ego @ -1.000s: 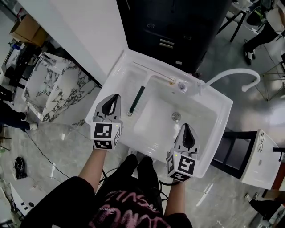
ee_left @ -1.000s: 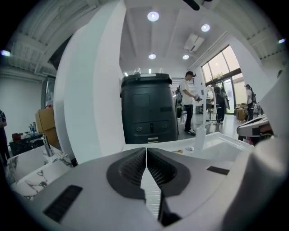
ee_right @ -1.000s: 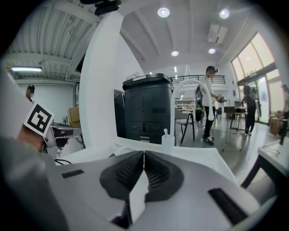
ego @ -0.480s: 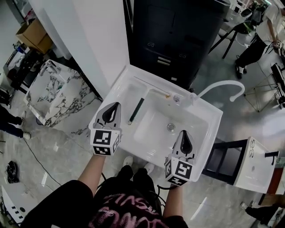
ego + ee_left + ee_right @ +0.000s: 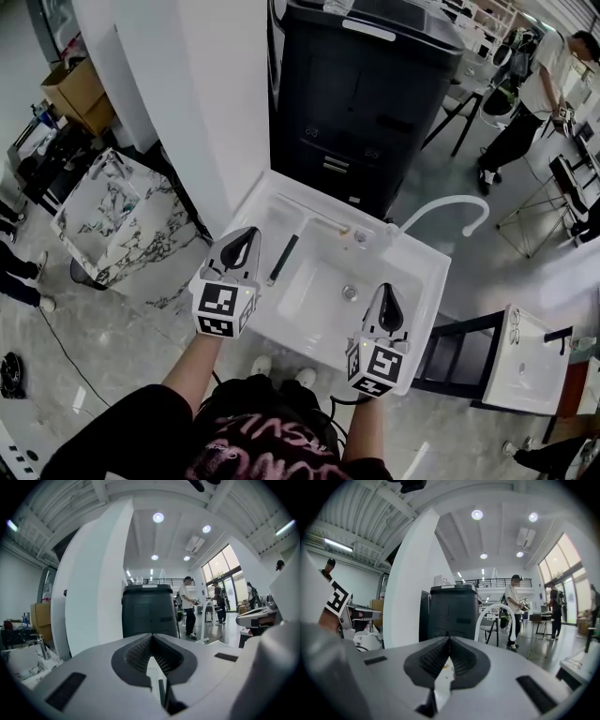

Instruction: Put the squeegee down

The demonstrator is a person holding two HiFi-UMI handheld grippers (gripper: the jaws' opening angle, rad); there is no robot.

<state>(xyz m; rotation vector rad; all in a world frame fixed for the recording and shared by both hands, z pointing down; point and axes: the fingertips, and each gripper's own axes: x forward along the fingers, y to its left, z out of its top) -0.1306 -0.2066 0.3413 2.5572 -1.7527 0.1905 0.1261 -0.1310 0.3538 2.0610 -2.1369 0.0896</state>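
While squeegee (image 5: pixel 283 260) lies on sink (image 5: pixel 319 302), blade indistinct

Glossy white sink (image 5: pixel 267 211), matt black cabinet (image 5: pixel 366 94), veined marble-look slab (image 5: pixel 122 216), shiny grey floor (image 5: pixel 94 337)

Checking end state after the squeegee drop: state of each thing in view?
squeegee: lying flat on the sink's left ledge, not held
left hand-held gripper: shut, empty
right hand-held gripper: shut, empty
sink: no water running
cabinet: doors closed
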